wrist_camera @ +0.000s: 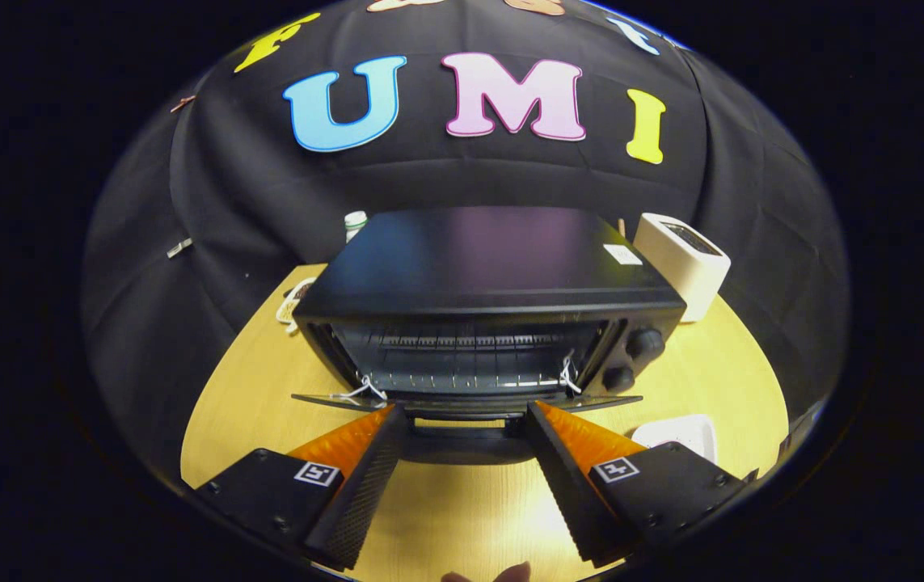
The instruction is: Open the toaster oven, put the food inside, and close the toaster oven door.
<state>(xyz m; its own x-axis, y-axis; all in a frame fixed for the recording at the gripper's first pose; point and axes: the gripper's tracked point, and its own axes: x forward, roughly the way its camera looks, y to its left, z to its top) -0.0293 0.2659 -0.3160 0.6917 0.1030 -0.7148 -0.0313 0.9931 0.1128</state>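
Oven (494, 275) sits mid-frame with its door (462, 400) already dropped flat. Gripper (466, 416) fingers are spread apart, empty, tips at the door's handle. A white plate (684, 432) shows lower right; can't tell what's on it. Looks like fetching the food comes next.

Toaster oven (487, 275): top panel seen as smooth painted metal with a dull sheen; thin metal wire rack (462, 368) visible inside. Door (462, 400) lowered in front, looks like glass. Worktop (462, 501) under it: light wood grain, satin, glare noted. Gripper (466, 412) spread apart just ahead of door; finger (364, 485) inner faces finely textured. Wall behind oven: matt creased cloth (227, 202).
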